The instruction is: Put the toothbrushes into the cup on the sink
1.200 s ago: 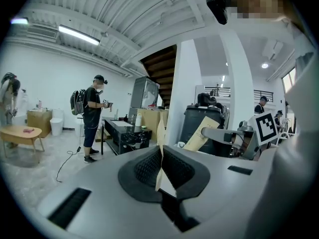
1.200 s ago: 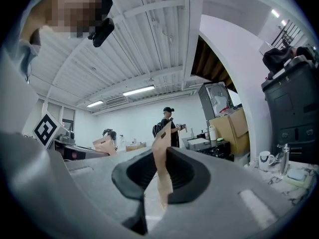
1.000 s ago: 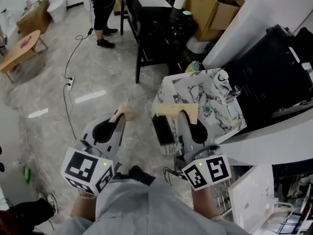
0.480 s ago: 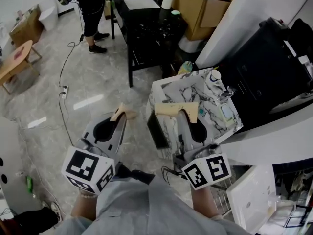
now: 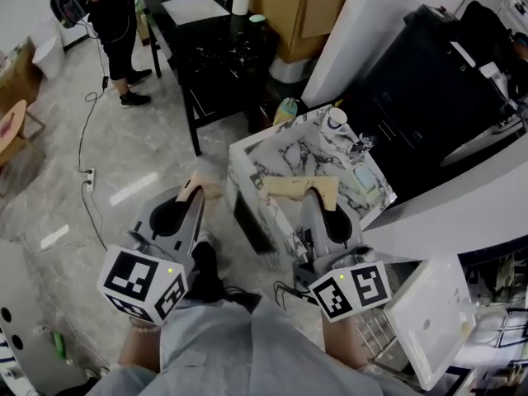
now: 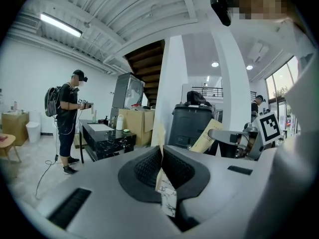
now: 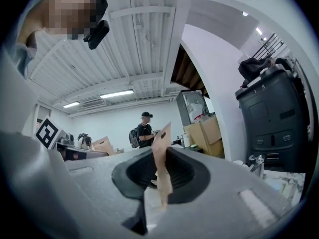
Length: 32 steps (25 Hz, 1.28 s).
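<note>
Both jaws are seen pressed together and empty: the left gripper over the floor, the right gripper above the sink. The cup stands beside the tap. No toothbrushes can be made out, so they should be located first and the jaws parted before reaching.

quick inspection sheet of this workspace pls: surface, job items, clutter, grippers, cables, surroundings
surface: marbled sink, faucet at its far side
job's things: white cup on the sink's far rim; toothbrushes not made out
clutter: small pale dish beside the faucet
grippers: left hand-held gripper and right hand-held gripper, jaws together, nothing between them
cables: cable on the floor
surroundings: black table, cardboard box, standing person
</note>
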{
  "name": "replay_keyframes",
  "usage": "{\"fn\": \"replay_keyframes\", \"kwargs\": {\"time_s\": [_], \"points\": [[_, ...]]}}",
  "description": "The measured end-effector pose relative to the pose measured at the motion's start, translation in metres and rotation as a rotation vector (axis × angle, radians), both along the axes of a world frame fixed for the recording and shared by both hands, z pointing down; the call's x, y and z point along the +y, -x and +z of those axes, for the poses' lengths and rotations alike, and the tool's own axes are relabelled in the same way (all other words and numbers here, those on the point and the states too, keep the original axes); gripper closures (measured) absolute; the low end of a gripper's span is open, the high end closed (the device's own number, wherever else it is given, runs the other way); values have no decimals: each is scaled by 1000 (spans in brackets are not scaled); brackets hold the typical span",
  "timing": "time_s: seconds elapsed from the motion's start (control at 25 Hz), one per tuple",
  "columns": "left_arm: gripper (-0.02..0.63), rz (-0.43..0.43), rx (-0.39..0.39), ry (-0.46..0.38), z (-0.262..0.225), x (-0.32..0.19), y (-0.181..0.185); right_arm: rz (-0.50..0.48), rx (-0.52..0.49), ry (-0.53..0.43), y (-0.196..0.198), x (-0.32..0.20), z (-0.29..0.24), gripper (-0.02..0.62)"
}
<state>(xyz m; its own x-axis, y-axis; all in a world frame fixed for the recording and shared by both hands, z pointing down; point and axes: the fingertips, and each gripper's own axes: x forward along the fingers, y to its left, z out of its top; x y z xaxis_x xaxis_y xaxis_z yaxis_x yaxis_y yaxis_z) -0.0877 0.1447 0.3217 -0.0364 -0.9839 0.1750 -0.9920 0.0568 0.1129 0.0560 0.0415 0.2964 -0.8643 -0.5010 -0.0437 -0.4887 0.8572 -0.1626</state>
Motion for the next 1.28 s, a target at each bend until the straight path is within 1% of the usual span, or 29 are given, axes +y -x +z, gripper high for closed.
{"fn": "replay_keyframes", "kwargs": {"time_s": [0.32, 0.56, 0.84, 1.28], "points": [[600, 127, 8, -20, -4, -57, 2, 136, -2, -17, -6, -38, -5, 552], [600, 245, -2, -33, -13, -115, 17, 247, 8, -17, -1, -78, -8, 552], [600, 366, -6, -18, -29, -190, 38, 352, 20, 10, 17, -134, -19, 552], [600, 605, 18, 4, -22, -290, 58, 579, 43, 16, 35, -198, -20, 552]]}}
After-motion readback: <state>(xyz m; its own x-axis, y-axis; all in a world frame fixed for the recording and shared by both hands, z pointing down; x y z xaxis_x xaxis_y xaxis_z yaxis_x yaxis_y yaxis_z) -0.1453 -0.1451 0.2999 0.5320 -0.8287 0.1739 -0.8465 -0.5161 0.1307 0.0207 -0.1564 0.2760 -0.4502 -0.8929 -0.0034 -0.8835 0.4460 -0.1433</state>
